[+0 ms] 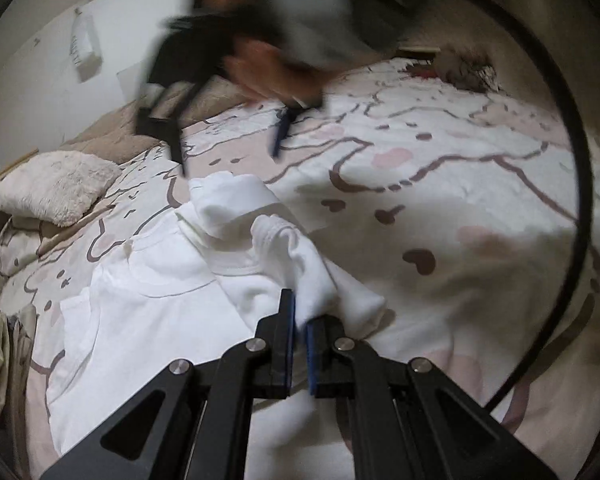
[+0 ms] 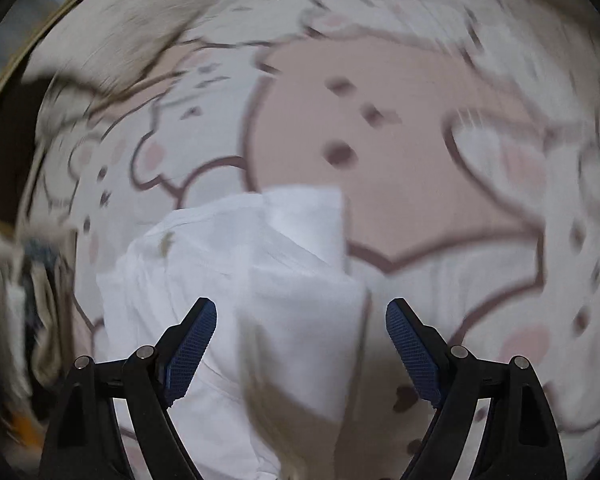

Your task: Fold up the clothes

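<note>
The white T-shirt [image 1: 152,312] lies partly spread on the bed [image 1: 440,200], on a duvet printed with pink and brown cartoon shapes. Its body sits toward the bed's left side, below the fluffy cushion [image 1: 56,186] at the far left edge, so the wide flat cover can serve as the folding surface. One part of the cloth, a sleeve or shoulder by the look of it, is drawn up and across the neckline into a soft ridge. The left gripper [image 1: 300,316] causes that ridge: its fingers [image 1: 287,320] are together, clamped on a bunch of the shirt, probably to carry that side over for a fold. The right gripper [image 2: 301,320], tipped steeply down over the shirt's folded edge, has its fingers [image 2: 196,344] wide apart with cloth below but nothing pinched. It seems placed to take a second hold, though blur hides the details.
</note>
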